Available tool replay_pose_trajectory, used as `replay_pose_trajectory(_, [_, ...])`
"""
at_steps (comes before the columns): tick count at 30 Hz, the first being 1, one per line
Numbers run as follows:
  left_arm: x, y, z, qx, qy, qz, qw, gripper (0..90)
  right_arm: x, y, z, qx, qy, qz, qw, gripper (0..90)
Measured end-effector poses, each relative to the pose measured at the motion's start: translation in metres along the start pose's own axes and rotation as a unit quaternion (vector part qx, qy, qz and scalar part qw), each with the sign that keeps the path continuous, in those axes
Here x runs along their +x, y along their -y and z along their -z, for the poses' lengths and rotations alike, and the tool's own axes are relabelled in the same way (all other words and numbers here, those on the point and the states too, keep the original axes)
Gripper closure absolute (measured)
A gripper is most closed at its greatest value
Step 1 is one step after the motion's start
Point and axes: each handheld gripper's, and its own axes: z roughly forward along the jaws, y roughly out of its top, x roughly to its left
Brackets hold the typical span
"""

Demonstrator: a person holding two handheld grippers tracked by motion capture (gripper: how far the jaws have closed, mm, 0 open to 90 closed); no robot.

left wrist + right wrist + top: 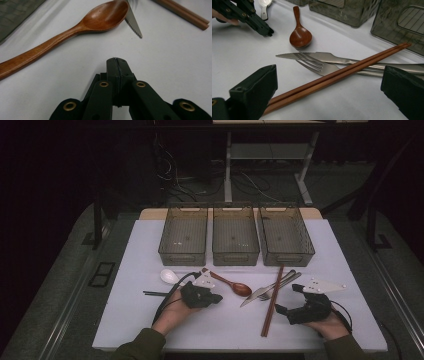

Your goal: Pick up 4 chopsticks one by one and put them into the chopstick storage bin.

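Right tongs [329, 92] stand wide at the bottom of the right gripper view, straddling the brown chopsticks [337, 75], which lie across the fork [317, 66] and knife [317, 56] mid-frame, apparently lined up for a pick. Left tongs [117, 63] are pressed together, empty, low on the counter [170, 62] below the wooden spoon [95, 21].

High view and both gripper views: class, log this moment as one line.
left gripper: shut, empty, near wooden spoon | right gripper: open, astride chopsticks, not gripping | knife, fork: on table | three bins: empty
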Motion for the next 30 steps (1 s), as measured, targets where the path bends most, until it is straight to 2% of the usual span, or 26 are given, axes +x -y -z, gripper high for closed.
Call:
replay_pose_trajectory(5, [0.009,0.003,0.018,-0.01,-0.025,0.009,0.9996,89.0,0.0,0.0,0.0,0.0,0.0,0.001,1.0,0.7])
replay_pose_trajectory(11, [0.026,0.025,0.048,0.01,-0.072,0.035,0.9967,89.0,0.0,0.0,0.001,-0.001,0.0,0.0,1.0,0.7])
replay_pose_trajectory(15, [0.036,0.048,0.074,0.016,-0.098,0.064,0.993,89.0,0.0,0.0,0.001,0.0,0.0,0.0,1.0,0.7])
replay_pose_trajectory(21, [0.047,0.073,0.106,0.015,-0.138,0.1,0.9852,89.0,0.0,0.0,0.0,0.0,0.0,0.0,1.0,0.7])
replay_pose_trajectory(27, [0.061,0.09,0.119,0.025,-0.173,0.126,0.9766,89.0,0.0,0.0,0.0,0.0,0.0,0.0,1.0,0.7])
replay_pose_trajectory(30, [0.066,0.095,0.122,0.029,-0.178,0.136,0.9742,89.0,0.0,0.0,0.0,0.0,0.0,0.0,1.0,0.7])
